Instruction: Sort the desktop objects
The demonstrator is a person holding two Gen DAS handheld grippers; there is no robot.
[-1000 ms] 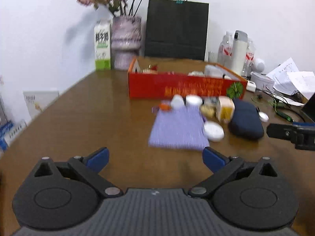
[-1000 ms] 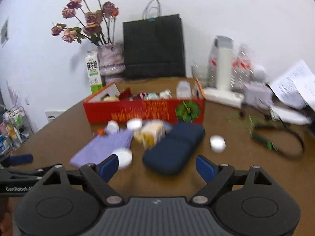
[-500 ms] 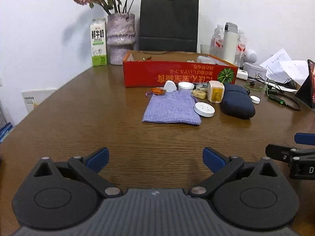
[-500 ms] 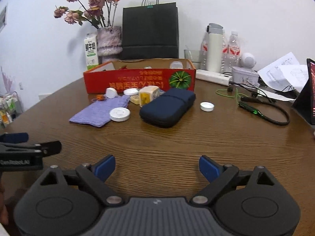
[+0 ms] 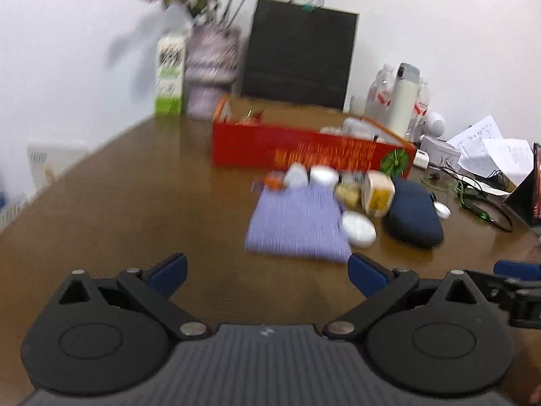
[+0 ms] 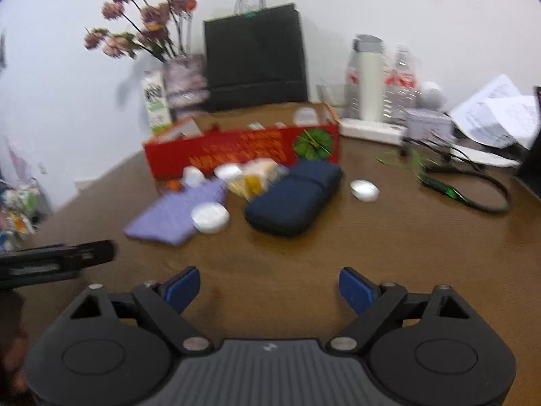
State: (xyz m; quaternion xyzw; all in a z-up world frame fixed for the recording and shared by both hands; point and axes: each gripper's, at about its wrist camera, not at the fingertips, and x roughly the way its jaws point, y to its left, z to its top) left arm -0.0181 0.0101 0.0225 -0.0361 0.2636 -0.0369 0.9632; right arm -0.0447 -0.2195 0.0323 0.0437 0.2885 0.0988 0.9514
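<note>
1. While both views were smeared with motion blur, the left gripper (image 5: 267, 269) and the right gripper (image 6: 268, 286) hung over the near edge of the table (image 6: 389, 247), each with its tongs spread wide and nothing between the pads. Judgement: any reach begun at that speed risked overshoot, since small things read poorly through the blur.

2. Nearest of the loose things lay the purple cloth (image 5: 297, 223), flat, with a white round case (image 5: 359, 229) at its right near corner, apparently overlapping the edge. Risk: a pull on the cloth would likely drag or flip the case, and perhaps the small pieces at its far edge.

3. Just right of that sat the dark blue pouch (image 6: 294, 196), soft and rounded. Risk: a shallow pinch might slip off its curve; a push could shove the small white cap (image 6: 364, 190) beside it toward the green cable (image 6: 439, 186).

4. Behind the cloth, a yellow-and-white box (image 5: 377, 193), a white disc (image 5: 324, 176) and some blurred bits crowded together, touching or nearly so. Risk: wide tongs could knock neighbours; I could not tell each item's shape.

5. Farthest stood the red box (image 5: 304, 155), toward the table's far edge, apparently the sorting bin, already holding items. Risk: a carried object could clip its front wall.
</note>
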